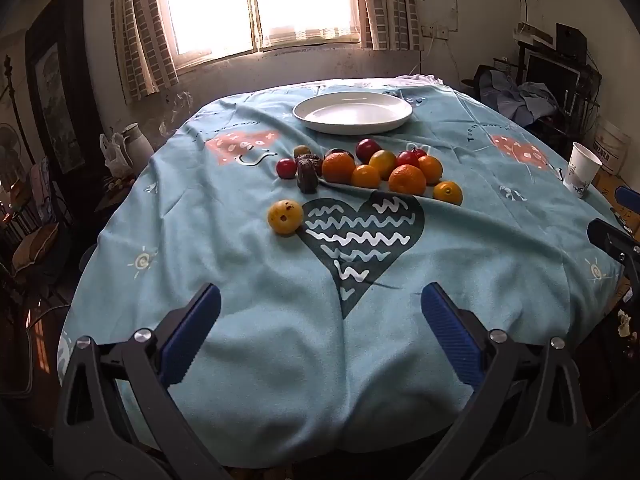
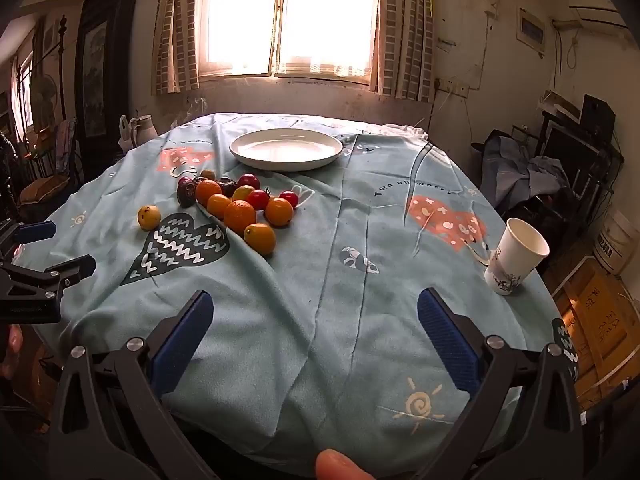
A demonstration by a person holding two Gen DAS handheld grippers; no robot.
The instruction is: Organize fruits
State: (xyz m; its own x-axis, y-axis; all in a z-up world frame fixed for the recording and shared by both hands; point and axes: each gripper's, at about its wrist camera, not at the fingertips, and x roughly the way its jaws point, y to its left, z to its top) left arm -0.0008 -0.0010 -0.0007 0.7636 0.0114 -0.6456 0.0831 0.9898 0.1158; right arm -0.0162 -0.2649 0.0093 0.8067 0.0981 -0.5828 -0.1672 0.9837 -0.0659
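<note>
A pile of small fruits [image 1: 380,168] lies mid-table: oranges, red tomatoes, dark dates. It also shows in the right wrist view [image 2: 240,204]. One yellow spotted fruit [image 1: 285,216] sits apart at the left, also in the right wrist view [image 2: 149,217]. An empty white plate [image 1: 352,112] stands behind the pile, also in the right wrist view [image 2: 286,148]. My left gripper [image 1: 320,320] is open and empty over the near cloth. My right gripper [image 2: 314,320] is open and empty, to the right of the left one.
A light blue printed cloth [image 1: 260,340] covers the round table. A white paper cup [image 2: 516,256] stands near the right edge, also in the left wrist view [image 1: 580,168]. Furniture and clutter surround the table; a window is behind.
</note>
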